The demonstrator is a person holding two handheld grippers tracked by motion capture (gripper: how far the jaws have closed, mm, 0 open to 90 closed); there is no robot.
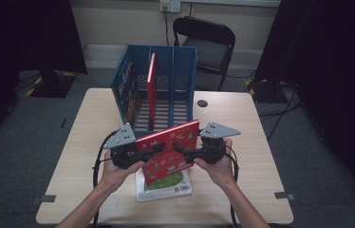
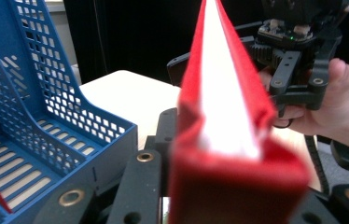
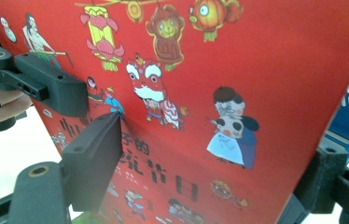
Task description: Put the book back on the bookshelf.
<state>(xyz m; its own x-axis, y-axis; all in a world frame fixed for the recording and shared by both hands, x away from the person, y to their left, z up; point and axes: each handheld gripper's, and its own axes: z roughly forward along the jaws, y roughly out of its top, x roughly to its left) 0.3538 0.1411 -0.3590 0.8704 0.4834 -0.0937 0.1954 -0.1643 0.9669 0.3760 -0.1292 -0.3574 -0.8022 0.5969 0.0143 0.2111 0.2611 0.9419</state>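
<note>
A red picture book is held tilted above the table in front of me. My left gripper is shut on its left edge; in the left gripper view the book runs edge-on away from the jaws clamped around it. My right gripper stands open at the book's right side. In the right gripper view the illustrated cover slants between the wide jaws, one jaw in front of the cover and the other behind its edge. The left gripper bites the cover's far edge there.
A second book with a white and green cover lies flat under the held one. A blue slotted file rack stands at the table's far side with an upright red book in one slot. Behind the table is a black chair.
</note>
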